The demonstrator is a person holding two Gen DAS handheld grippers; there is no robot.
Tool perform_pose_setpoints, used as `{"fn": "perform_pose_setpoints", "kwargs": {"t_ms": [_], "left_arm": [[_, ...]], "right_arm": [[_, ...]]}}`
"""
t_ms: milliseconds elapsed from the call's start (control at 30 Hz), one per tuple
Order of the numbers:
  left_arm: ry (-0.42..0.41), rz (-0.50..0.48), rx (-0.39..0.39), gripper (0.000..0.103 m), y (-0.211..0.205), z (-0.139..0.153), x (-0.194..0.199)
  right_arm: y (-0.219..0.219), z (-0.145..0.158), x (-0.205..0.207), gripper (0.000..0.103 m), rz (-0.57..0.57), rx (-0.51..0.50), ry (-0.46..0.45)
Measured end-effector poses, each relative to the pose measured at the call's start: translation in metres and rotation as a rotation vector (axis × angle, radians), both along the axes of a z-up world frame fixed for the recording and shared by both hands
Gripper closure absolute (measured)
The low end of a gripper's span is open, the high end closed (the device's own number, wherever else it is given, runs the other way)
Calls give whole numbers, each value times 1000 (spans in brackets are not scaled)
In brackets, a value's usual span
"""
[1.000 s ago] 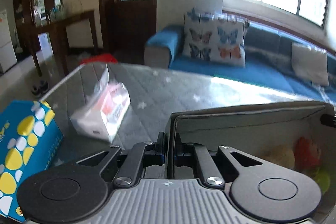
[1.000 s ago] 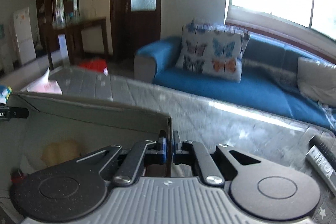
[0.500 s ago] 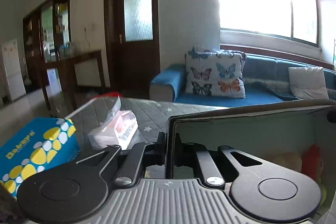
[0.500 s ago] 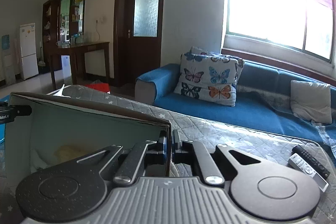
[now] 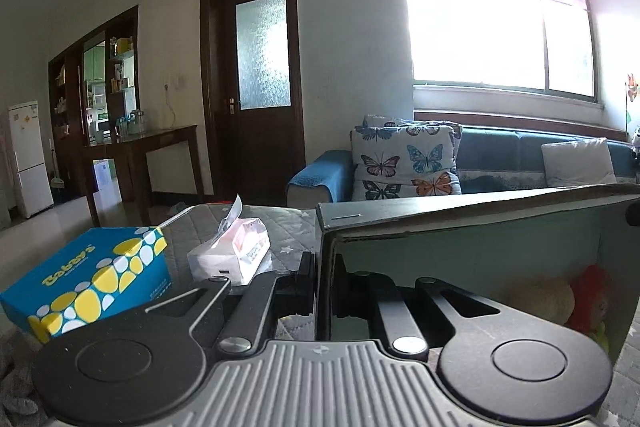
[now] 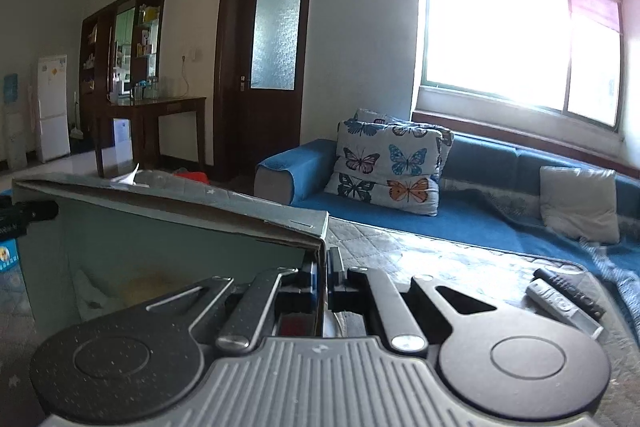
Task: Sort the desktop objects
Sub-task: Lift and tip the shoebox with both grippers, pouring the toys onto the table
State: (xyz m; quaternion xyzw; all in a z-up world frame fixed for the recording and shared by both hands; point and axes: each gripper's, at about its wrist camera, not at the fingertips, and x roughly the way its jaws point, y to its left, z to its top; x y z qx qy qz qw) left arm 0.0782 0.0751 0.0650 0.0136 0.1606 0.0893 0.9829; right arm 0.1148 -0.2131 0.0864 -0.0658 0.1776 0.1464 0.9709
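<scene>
Two claws: left claw [image 5: 323, 283] clamped on the box's left end wall, right claw [image 6: 323, 281] clamped on the right end wall, one per side, probably to keep the load level.
One cardboard box [image 5: 460, 223]: open top, carried between the claws, held low over the desk; touching it or not, can't tell.
Inside the box: one yellowish lump [image 5: 540, 301], one red-orange thing [image 5: 592, 297] with a bit of green beside it, too blurry to name.
One blue tissue box [image 5: 92, 279]: yellow and white dots, on the desk [image 5: 288, 227] left of the carton, not sorted yet.
One soft tissue pack [image 5: 236, 255]: just beside the blue box, sheet poking up.
Two remotes [image 6: 564, 301]: side by side at the desk's far right.
Guess at the step: carting the half-filled box over for more pickups.
</scene>
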Motion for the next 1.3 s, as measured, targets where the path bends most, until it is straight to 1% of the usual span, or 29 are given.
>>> {"fn": "perform_pose_setpoints", "kwargs": {"t_ms": [133,200,233,333,433,500,667,733,800,967,1167,1300], "left_arm": [[0,2,-16,92,-1,-5,-10],[9,0,-22,91,-2,-9,-15],[15,1,-28,89,-2,-12,-17],[34,5,-43,87,-2,-19,-24],[49,7,-56,86,-2,-26,-30],[53,5,-61,86,-3,-29,-33],[74,10,-88,85,-2,-35,-36],[81,13,-102,85,-2,-38,-37],[77,16,-113,85,-1,-40,-40],[96,30,-138,85,-3,-46,-47],[116,22,-172,85,-3,-50,-61],[127,-6,-204,85,-5,-50,-65]], "right_arm": [[-2,-1,-10,98,-5,9,1],[-2,-2,-13,98,-6,10,6],[-2,-2,-13,98,-6,10,12],[-4,-6,-15,97,-8,19,33],[-5,-11,-18,92,-6,25,49],[-4,-14,-21,86,-2,24,55],[-4,-21,-26,81,-3,20,68],[-4,-23,-28,78,-4,23,74],[-5,-24,-31,73,0,31,80],[-4,-30,-43,66,4,23,89],[1,-42,-63,64,31,22,112],[17,-53,-70,64,97,-9,150]]}}
